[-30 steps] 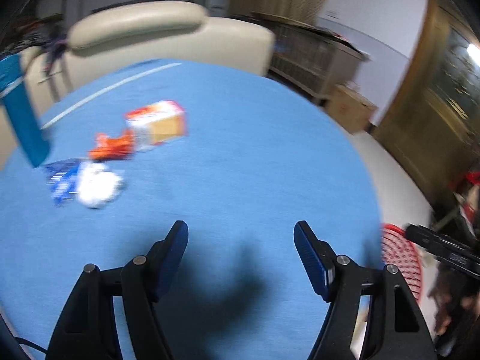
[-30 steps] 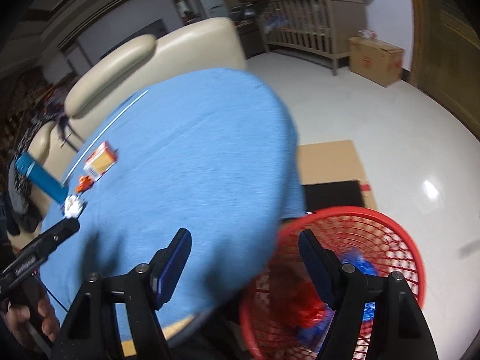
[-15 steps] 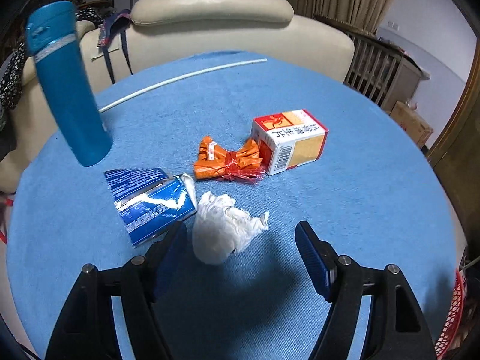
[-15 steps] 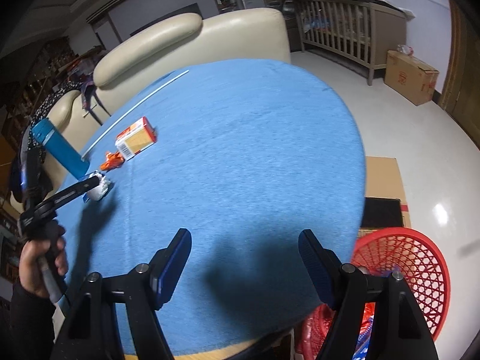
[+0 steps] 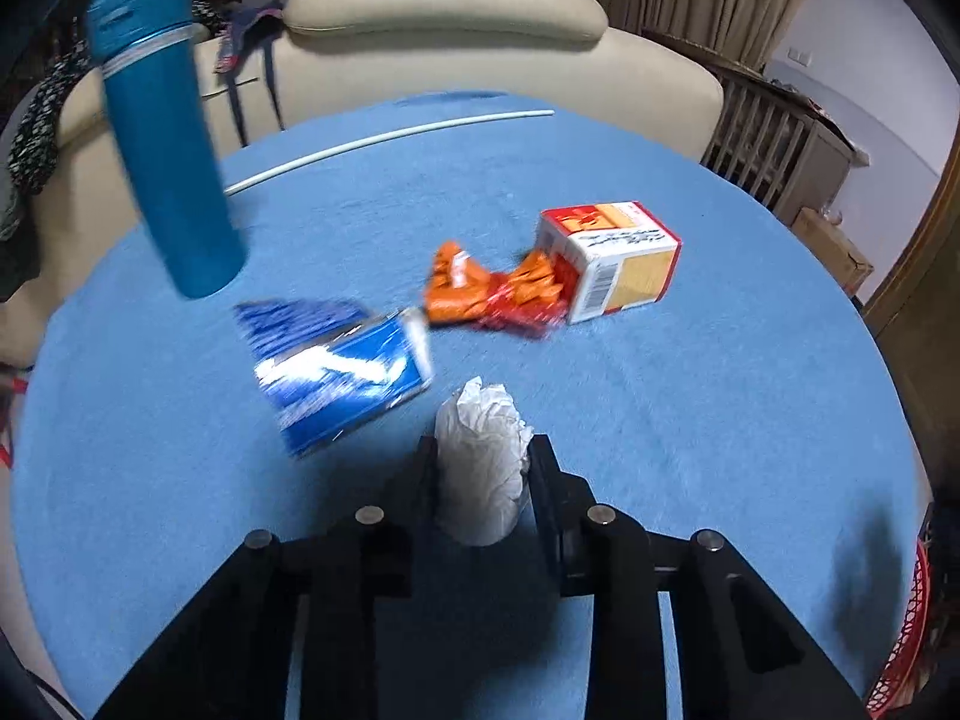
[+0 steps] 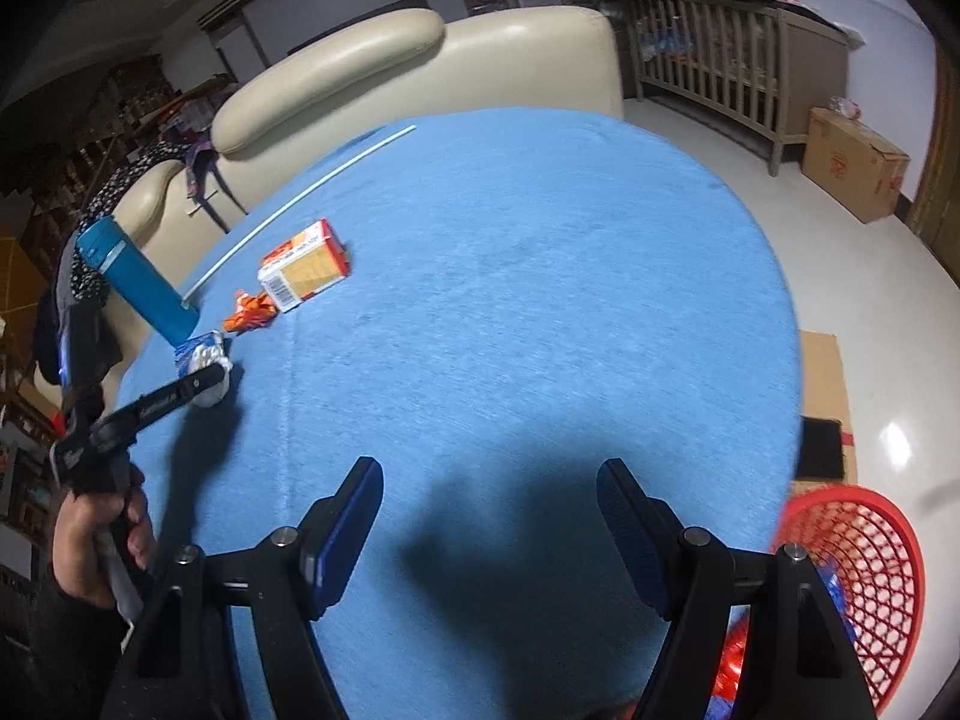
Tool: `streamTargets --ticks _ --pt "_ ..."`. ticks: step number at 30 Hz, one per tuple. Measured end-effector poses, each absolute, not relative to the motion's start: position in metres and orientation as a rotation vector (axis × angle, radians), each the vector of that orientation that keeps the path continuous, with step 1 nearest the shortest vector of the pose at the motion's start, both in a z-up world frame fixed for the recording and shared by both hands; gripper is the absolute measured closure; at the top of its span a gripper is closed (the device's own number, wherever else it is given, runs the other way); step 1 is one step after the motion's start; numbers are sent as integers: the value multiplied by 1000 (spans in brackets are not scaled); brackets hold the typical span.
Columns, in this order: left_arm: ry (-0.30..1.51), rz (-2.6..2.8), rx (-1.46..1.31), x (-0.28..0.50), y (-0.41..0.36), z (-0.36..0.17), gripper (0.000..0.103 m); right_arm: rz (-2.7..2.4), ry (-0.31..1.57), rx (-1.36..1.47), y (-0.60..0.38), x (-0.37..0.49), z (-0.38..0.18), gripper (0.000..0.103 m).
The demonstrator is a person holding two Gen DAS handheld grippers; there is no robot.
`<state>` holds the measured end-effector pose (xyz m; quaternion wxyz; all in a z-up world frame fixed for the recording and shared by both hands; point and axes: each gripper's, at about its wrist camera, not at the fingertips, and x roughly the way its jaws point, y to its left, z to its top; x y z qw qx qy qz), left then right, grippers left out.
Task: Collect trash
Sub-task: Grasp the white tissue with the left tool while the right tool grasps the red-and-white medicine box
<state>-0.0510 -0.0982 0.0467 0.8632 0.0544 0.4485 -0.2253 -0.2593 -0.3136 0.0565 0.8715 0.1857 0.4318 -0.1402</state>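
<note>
Left wrist view: the left claw [image 5: 483, 468] is closing, its jaws pressing both sides of a crumpled white tissue [image 5: 483, 462] on the blue surface [image 5: 690, 396]. Just beyond lie a blue wrapper [image 5: 342, 372], an orange wrapper [image 5: 486, 294] and a small carton [image 5: 612, 258]; a blue bottle [image 5: 162, 138] stands behind. Right wrist view: the right claw [image 6: 489, 519] hangs open and empty above the surface, beside a red basket [image 6: 864, 558] on the floor.

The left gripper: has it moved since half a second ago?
Yes. The left gripper advanced toward the sofa, closing on the white tissue.
</note>
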Motion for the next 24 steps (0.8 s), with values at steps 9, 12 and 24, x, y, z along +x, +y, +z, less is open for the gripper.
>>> streamTargets --ticks 9,12,24 --pt "937 -409 85 -70 -60 46 72 -167 863 334 -279 -178 62 26" --pt "934 -413 79 -69 -59 47 72 -121 837 308 -264 -139 63 26" --pt "940 -411 50 -71 -47 49 72 -254 890 609 -244 -31 26 21"
